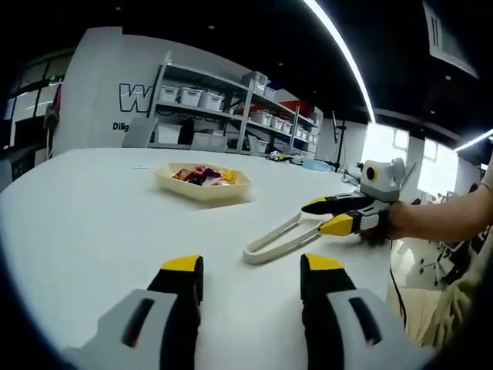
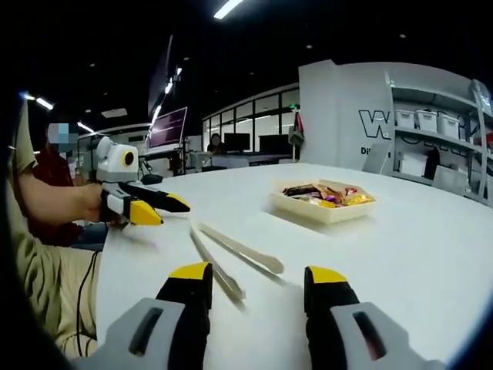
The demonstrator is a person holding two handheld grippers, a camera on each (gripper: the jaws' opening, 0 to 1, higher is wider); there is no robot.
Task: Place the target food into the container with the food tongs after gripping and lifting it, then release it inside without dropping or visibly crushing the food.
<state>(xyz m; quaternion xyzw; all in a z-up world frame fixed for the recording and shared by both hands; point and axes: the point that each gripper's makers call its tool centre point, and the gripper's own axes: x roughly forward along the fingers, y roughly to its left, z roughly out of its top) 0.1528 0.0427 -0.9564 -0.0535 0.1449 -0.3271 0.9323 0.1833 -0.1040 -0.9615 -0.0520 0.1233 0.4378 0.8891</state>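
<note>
Metal food tongs (image 2: 231, 258) lie on a white table (image 2: 400, 247), their tips between the spread, empty jaws of the right gripper (image 2: 258, 297). The left gripper (image 1: 250, 289), also spread and empty, sits near the tongs' looped end. Beyond, a tray of mixed food (image 1: 204, 179). Wall lettering begins "W".

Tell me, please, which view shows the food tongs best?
The right gripper view: the food tongs lie close ahead of the right gripper, both arms splayed on the white table. In the left gripper view the tongs look smaller, with the other gripper at their far end.
</note>
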